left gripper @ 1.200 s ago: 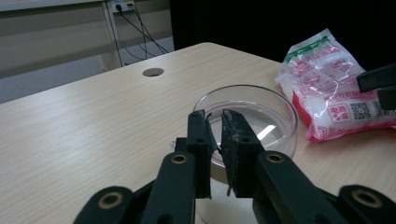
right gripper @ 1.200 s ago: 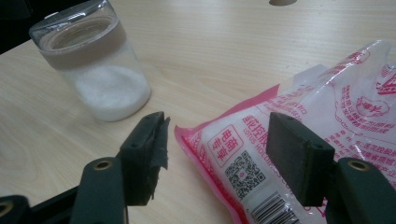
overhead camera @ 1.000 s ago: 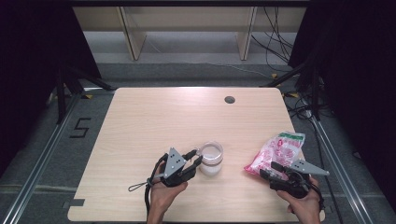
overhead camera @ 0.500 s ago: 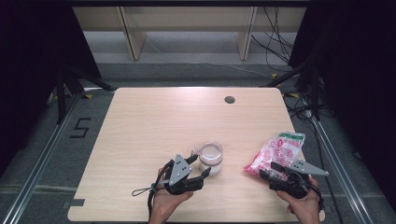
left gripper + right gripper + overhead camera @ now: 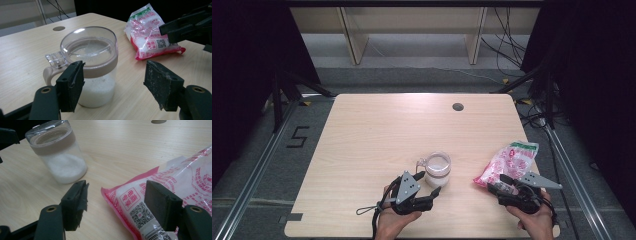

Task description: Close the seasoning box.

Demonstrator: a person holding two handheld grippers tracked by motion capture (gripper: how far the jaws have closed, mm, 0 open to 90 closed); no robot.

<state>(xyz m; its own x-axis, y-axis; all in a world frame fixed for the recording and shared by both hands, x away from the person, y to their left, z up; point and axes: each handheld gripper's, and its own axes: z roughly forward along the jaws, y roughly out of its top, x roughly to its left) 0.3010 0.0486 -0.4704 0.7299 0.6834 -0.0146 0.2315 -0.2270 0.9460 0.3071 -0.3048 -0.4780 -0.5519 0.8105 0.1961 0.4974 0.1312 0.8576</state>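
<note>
My left jaws (image 5: 433,192) just opened wide, off the jar (image 5: 437,169) at lower centre; right jaws (image 5: 495,182) wide at the bag (image 5: 508,161), lower right of the surface (image 5: 377,135).

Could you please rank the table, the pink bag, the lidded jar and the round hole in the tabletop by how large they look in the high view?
1. table
2. pink bag
3. lidded jar
4. round hole, clearly the smallest
</note>
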